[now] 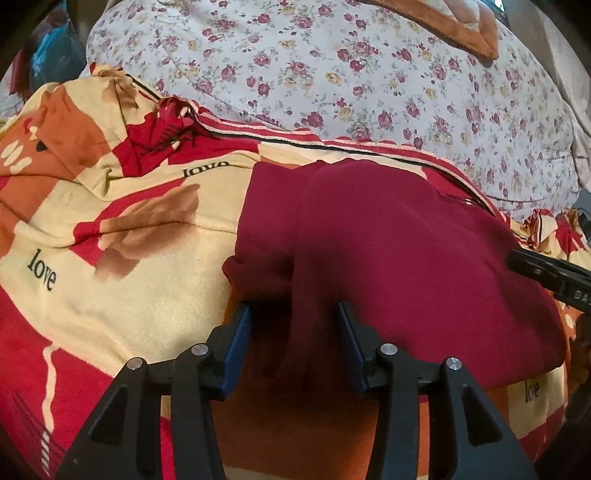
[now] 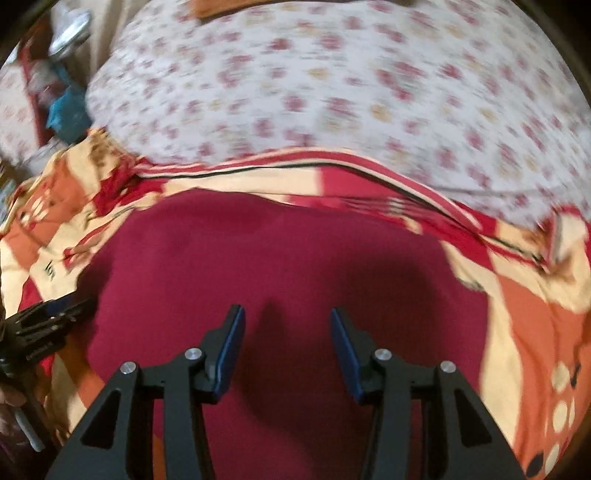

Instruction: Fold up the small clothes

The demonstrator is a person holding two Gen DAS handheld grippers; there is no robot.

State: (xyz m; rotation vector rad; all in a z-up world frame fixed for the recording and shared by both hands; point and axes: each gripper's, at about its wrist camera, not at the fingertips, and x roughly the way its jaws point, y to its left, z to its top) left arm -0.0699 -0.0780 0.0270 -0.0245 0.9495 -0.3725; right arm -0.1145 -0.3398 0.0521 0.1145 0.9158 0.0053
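A dark red garment [image 1: 399, 254] lies on a red, cream and orange blanket [image 1: 110, 266]. My left gripper [image 1: 293, 312] is open, its jaws standing either side of a raised fold at the garment's left near edge. The right gripper's black body [image 1: 550, 273] shows at the garment's right edge. In the right wrist view, which is blurred, my right gripper [image 2: 287, 314] is open and empty just above the flat garment [image 2: 280, 251]. The left gripper [image 2: 51, 317] shows at its left edge.
A white quilt with red flowers [image 1: 332, 74] is heaped behind the blanket. An orange-brown cushion [image 1: 469, 29] lies on it at the back right. Blue and red clutter [image 1: 51, 59] sits at the far left. The blanket [image 2: 535, 314] spreads to the right too.
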